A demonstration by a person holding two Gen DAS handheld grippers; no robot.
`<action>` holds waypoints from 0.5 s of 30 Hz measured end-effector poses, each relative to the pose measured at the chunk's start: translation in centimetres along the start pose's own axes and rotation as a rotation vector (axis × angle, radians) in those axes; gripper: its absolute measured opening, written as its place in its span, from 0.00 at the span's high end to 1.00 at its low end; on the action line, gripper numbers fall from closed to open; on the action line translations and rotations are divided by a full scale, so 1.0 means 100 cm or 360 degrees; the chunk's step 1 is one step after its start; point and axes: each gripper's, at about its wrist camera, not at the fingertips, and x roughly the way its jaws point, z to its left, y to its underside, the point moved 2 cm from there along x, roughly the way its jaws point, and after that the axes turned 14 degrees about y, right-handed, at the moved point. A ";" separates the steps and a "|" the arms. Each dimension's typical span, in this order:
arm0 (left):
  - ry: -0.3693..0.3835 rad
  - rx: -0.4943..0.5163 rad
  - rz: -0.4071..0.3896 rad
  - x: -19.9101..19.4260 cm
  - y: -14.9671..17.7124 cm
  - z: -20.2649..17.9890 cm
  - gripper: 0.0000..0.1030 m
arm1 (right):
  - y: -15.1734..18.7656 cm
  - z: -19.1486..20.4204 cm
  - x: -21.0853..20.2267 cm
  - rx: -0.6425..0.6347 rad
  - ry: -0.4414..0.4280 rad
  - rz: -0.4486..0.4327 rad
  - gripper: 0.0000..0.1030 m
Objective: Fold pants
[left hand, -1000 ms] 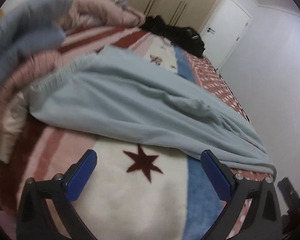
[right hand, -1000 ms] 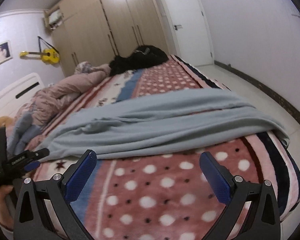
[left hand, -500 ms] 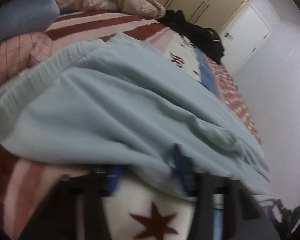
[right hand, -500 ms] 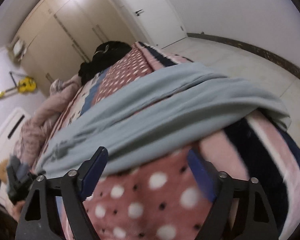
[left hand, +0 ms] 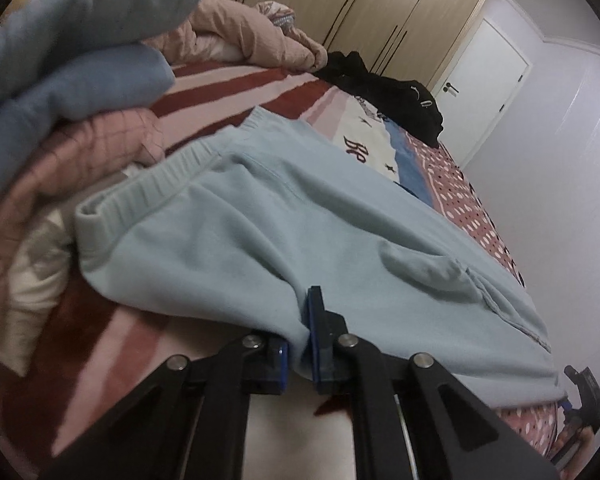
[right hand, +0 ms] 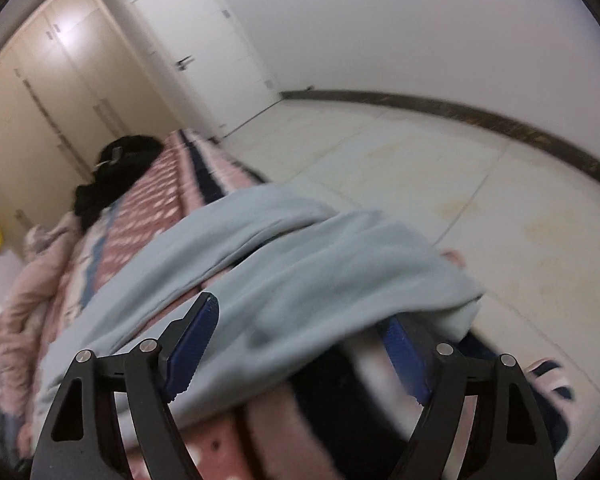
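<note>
The light blue pants (left hand: 300, 240) are being shown spread across a patterned blanket (left hand: 456, 184) on a bed, with the ribbed waistband (left hand: 152, 188) turned toward a heap of bedding and the legs (right hand: 300, 280) being draped over the bed's far edge, above the tiled floor (right hand: 440, 184).

A fold of the near edge of the pants, below the waistband, is being pinched by the left gripper (left hand: 300, 344); its blue pads (left hand: 314, 336) are being pressed together on the cloth, with only fabric between them.

The leg end of the pants is being straddled by the right gripper (right hand: 300, 344). Its jaws are being held wide apart: one blue pad (right hand: 192, 348) is seen lying on top of the cloth, while the other is being partly covered by the hanging hem. The picture is blurred here, and no pressing on the cloth is being shown.

Beside the waistband, a blue folded garment (left hand: 80, 72) is being seen on top of a pink checked quilt (left hand: 72, 160). Farther along the bed a black garment (left hand: 392, 100) is lying, and behind it a wooden wardrobe (left hand: 340, 0) and a white door (left hand: 484, 80) are being shown. At the lower right of the left view, part of the other gripper in the person's hand (left hand: 576, 444) is being glimpsed.
</note>
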 end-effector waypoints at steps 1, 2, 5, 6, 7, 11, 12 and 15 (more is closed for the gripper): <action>-0.0006 0.0006 -0.0008 -0.004 0.000 0.000 0.95 | -0.001 -0.001 0.001 0.0003 0.0024 -0.0007 0.25; -0.0010 0.0006 -0.0011 -0.007 0.001 0.000 0.95 | -0.002 -0.002 0.003 0.0003 0.0034 0.0001 0.26; -0.0008 0.0015 -0.0009 -0.012 0.003 0.001 0.95 | 0.003 -0.009 0.006 -0.0005 0.0084 0.0026 0.56; -0.0016 0.0029 -0.0010 -0.015 0.004 0.000 0.95 | 0.006 -0.014 0.005 -0.0005 0.0098 0.0028 0.71; -0.0022 0.0041 -0.0014 -0.017 0.005 -0.001 0.96 | 0.009 -0.020 0.002 0.0002 0.0113 0.0027 0.83; -0.0021 0.0088 -0.0050 -0.032 0.004 -0.007 0.96 | 0.011 -0.031 -0.006 -0.0002 0.0083 -0.0016 0.94; 0.0001 0.0082 -0.0054 -0.035 0.003 -0.007 0.96 | 0.010 -0.030 -0.009 -0.0033 0.0073 -0.0029 0.95; 0.0009 0.0086 -0.0043 -0.039 0.004 -0.006 0.96 | 0.011 -0.032 -0.017 -0.0062 0.0045 -0.0054 0.96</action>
